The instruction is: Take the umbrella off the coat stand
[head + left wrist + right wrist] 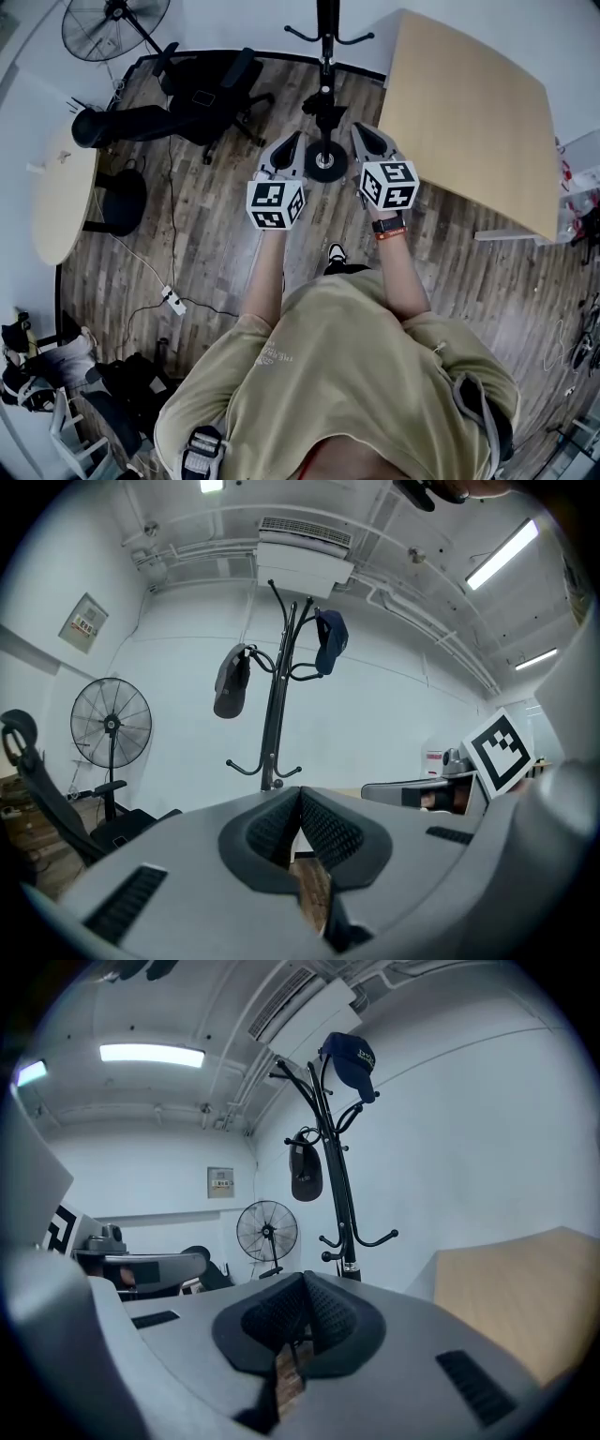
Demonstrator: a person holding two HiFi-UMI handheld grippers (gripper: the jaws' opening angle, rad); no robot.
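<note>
The black coat stand [326, 56] rises straight ahead of me, its round base [325, 161] on the wood floor between my two grippers. A short dark folded umbrella [232, 682] hangs from one upper hook, also seen in the right gripper view [305, 1172]. A blue cap [331, 639] [352, 1059] sits on another hook. My left gripper [297, 141] [298, 790] is shut with nothing in it. My right gripper [357, 129] [305, 1278] is also shut and empty. Both point level toward the stand, short of it and well below the umbrella.
A light wooden table [469, 112] stands close on the right of the stand. A black office chair [202, 94] and a floor fan [112, 23] are at the left. A round table [61, 192] and a power strip [172, 300] lie further left.
</note>
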